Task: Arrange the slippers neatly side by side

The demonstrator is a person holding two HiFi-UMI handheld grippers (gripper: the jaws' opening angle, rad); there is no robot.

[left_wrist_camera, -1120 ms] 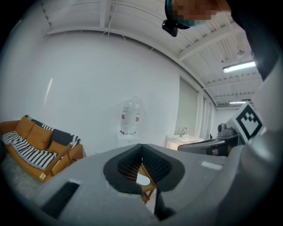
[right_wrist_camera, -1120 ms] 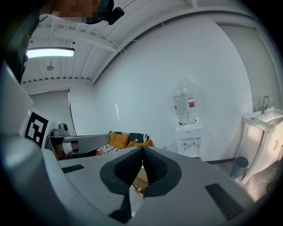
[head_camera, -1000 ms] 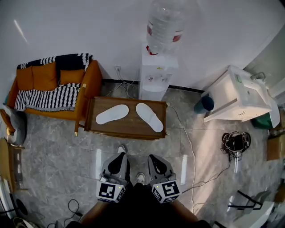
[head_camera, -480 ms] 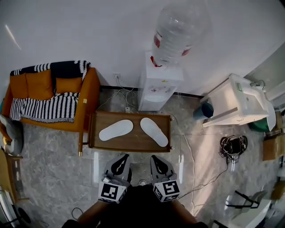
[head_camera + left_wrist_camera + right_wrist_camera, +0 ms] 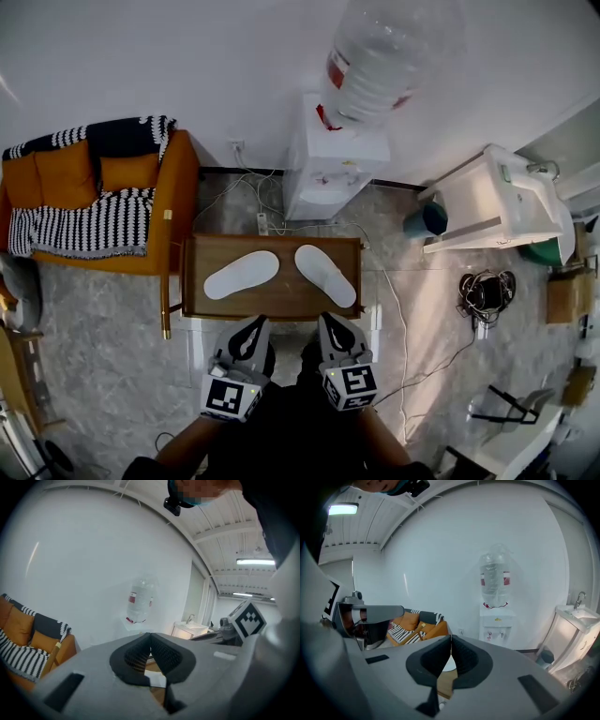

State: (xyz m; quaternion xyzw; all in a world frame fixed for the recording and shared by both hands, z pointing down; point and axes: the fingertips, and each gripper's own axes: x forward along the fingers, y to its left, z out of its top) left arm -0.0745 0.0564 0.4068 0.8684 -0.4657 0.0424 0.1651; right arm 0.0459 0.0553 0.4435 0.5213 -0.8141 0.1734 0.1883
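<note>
Both grippers are clamped shut with nothing in them. In the left gripper view the left gripper has its dark pads pressed tip to tip, and it's the same for the right gripper in its own view. From the head view they sit side by side, left gripper and right gripper, just short of the near edge of the table and pointing at it, not touching anything.

The slippers are both on that low wooden table, which has a small raised rim, kind of like a tray. They're plain white, flat and thin, the hotel throwaway type. The left slipper lies slanted, its far end leaning toward the middle. The right slipper slants the other way. So they make an upside-down V, close at the far ends, splayed at the near ends, with a gap between them. Not parallel at all.

Past the table, a white water dispenser stands against the wall with a big clear bottle upended on top; I can't tell how much water is in it. There's an orange sofa with a striped blanket off to the left. To the right sits a white sink unit with a dark bucket beside it; what's inside the bucket I can't see.
</note>
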